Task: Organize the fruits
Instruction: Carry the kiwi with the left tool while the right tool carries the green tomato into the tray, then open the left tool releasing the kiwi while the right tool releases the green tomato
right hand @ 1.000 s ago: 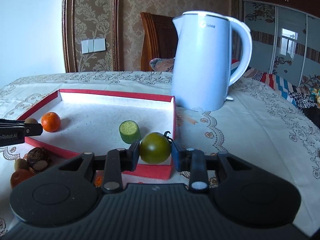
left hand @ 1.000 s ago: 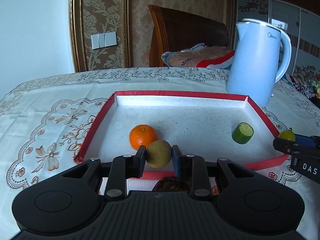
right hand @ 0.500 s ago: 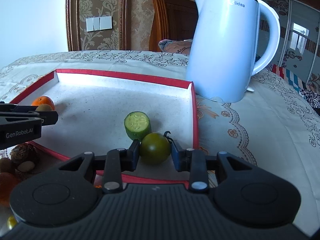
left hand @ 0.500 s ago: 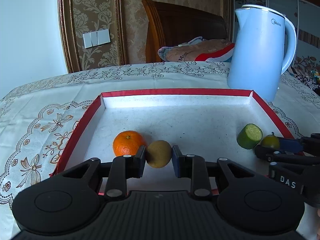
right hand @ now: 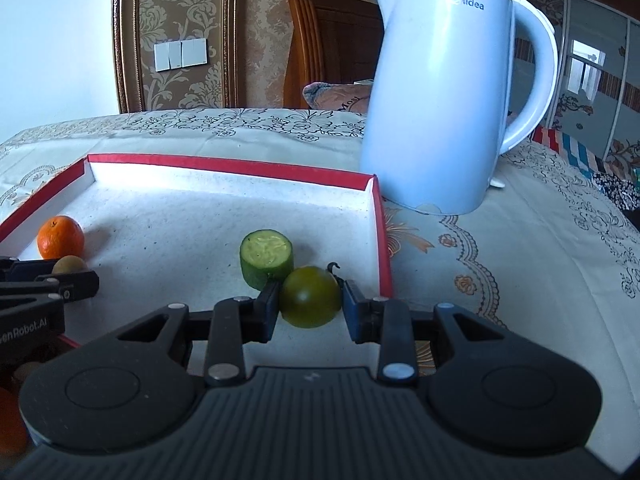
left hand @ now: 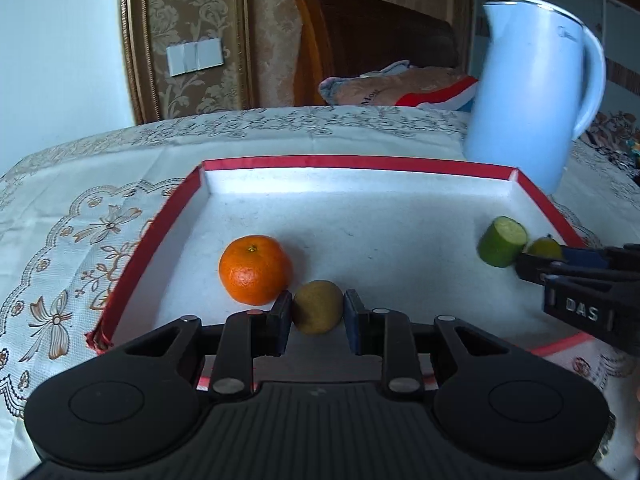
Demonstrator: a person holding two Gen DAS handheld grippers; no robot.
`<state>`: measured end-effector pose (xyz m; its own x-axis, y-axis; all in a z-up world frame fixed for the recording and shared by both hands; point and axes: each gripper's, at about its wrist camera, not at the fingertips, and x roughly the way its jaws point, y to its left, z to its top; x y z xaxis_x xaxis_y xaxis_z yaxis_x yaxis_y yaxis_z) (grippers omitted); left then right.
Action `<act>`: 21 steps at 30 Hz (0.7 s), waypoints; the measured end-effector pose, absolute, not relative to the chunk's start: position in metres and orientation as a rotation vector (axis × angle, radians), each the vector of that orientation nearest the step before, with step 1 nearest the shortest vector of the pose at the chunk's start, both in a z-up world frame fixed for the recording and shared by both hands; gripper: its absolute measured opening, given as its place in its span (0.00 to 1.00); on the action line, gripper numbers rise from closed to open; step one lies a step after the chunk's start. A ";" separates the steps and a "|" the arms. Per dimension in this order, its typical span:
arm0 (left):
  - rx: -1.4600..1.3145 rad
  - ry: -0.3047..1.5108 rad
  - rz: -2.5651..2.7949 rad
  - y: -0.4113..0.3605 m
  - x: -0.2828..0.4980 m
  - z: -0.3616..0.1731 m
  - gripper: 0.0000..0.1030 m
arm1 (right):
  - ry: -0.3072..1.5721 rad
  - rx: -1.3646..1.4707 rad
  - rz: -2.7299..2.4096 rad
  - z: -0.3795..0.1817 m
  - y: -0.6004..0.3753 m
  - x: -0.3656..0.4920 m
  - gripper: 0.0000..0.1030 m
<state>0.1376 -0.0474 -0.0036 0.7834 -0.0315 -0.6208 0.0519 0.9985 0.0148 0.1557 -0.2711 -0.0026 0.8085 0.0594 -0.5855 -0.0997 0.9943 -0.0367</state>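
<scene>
A red-rimmed white tray [left hand: 360,162] [right hand: 224,168] lies on the tablecloth. My left gripper [left hand: 317,316] is shut on a brown kiwi [left hand: 318,306] over the tray's near left part, beside an orange [left hand: 254,269]. My right gripper [right hand: 310,306] is shut on a green tomato [right hand: 310,296] over the tray's near right part, next to a cucumber piece [right hand: 266,258]. The cucumber piece [left hand: 502,240] and the right gripper [left hand: 536,260] also show in the left wrist view; the orange [right hand: 60,237] and kiwi [right hand: 70,265] show in the right wrist view.
A pale blue electric kettle [right hand: 444,92] [left hand: 528,88] stands just beyond the tray's far right corner. A wooden chair [left hand: 372,44] with cloth on it is behind the table. Loose fruits [right hand: 10,416] lie off the tray at the near left.
Both grippers have moved forward over the tray with their fruits and come lower. The kiwi now sits beside the orange, the tomato beside the cucumber piece.
</scene>
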 end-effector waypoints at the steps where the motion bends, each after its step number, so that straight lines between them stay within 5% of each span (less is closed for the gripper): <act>1: 0.033 0.666 -0.032 -0.046 0.140 -0.004 0.26 | 0.624 -0.065 0.082 -0.003 -0.271 0.158 0.30; 21: 0.011 0.668 -0.058 -0.038 0.157 -0.003 0.26 | 0.603 -0.060 0.085 -0.004 -0.263 0.161 0.30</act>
